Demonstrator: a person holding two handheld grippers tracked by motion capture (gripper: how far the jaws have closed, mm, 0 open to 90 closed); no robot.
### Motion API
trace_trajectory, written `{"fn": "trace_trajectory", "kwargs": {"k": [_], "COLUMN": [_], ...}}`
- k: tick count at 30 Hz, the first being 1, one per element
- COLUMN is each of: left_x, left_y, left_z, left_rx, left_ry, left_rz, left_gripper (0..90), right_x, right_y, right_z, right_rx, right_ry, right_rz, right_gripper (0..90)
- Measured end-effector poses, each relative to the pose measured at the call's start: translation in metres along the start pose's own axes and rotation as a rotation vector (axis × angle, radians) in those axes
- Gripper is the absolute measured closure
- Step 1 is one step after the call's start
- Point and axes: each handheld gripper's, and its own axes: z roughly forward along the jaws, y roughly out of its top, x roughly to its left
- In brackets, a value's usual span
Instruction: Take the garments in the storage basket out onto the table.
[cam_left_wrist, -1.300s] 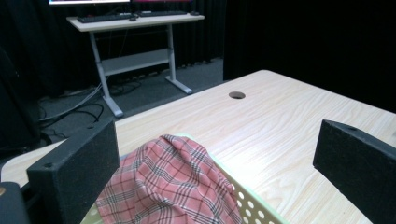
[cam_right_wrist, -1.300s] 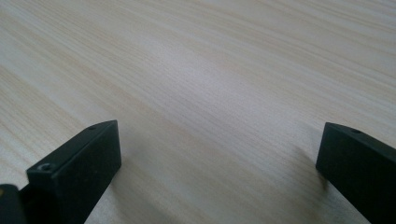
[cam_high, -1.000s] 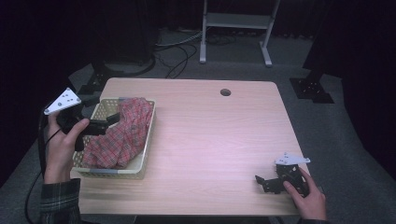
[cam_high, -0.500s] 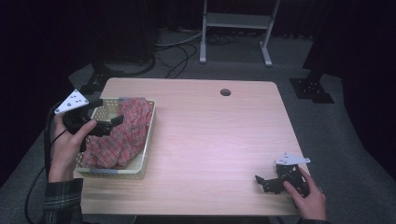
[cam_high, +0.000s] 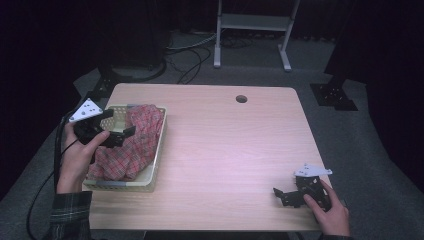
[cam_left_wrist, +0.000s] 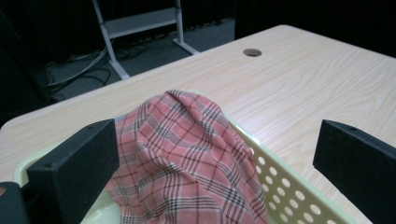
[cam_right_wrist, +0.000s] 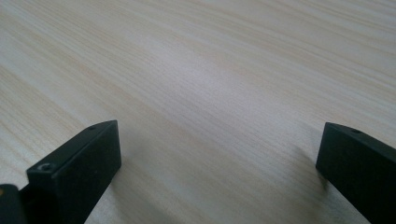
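A red plaid cloth (cam_high: 135, 142) lies bunched in a pale yellow perforated basket (cam_high: 150, 172) on the left of the wooden table (cam_high: 225, 145). In the left gripper view the cloth (cam_left_wrist: 187, 154) rises above the basket's rim (cam_left_wrist: 280, 177). My left gripper (cam_high: 119, 123) hovers over the basket's left half, open, with nothing between its jaws. My right gripper (cam_high: 279, 195) rests low at the table's front right corner, open over bare wood (cam_right_wrist: 210, 116).
A round cable hole (cam_high: 241, 98) sits near the table's far edge. A white metal stand (cam_high: 250, 30) and cables (cam_high: 192, 55) lie on the floor behind the table. Dark stand bases (cam_high: 332, 95) flank the far corners.
My left gripper has drifted a little toward the far right over the basket. The right gripper has stayed put.
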Motion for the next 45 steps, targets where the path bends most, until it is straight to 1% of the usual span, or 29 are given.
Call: {"fn": "trace_trajectory", "kwargs": {"k": [3,8,11,19,23,27,31,37,45], "left_x": [0.001,0.0,0.001,0.003,0.004,0.005,0.005,0.004,0.005], "left_y": [-0.003,-0.006,-0.009,-0.017,-0.02,-0.022,-0.024,-0.027,-0.034], "left_z": [0.004,0.011,0.015,0.025,0.027,0.031,0.033,0.039,0.046], "left_rx": [0.017,0.064,0.07,0.11,0.115,0.142,0.146,0.17,0.205], "left_ry": [0.006,0.021,0.015,0.015,0.019,0.026,0.023,0.016,0.024], "left_rz": [0.0,0.008,0.0,-0.016,-0.021,-0.012,-0.014,-0.016,-0.018], "left_gripper": [0.1,0.1,0.1,0.1,0.1,0.1,0.1,0.1,0.1], "right_x": [0.0,0.0,0.0,0.0,0.0,0.0,0.0,0.0,0.0], "right_y": [0.0,0.0,0.0,0.0,0.0,0.0,0.0,0.0,0.0], "right_z": [0.0,0.0,0.0,0.0,0.0,0.0,0.0,0.0,0.0], "right_rx": [0.0,0.0,0.0,0.0,0.0,0.0,0.0,0.0,0.0], "right_ry": [0.0,0.0,0.0,0.0,0.0,0.0,0.0,0.0,0.0], "right_rz": [0.0,0.0,0.0,0.0,0.0,0.0,0.0,0.0,0.0], "right_gripper": [0.0,0.0,0.0,0.0,0.0,0.0,0.0,0.0,0.0]}}
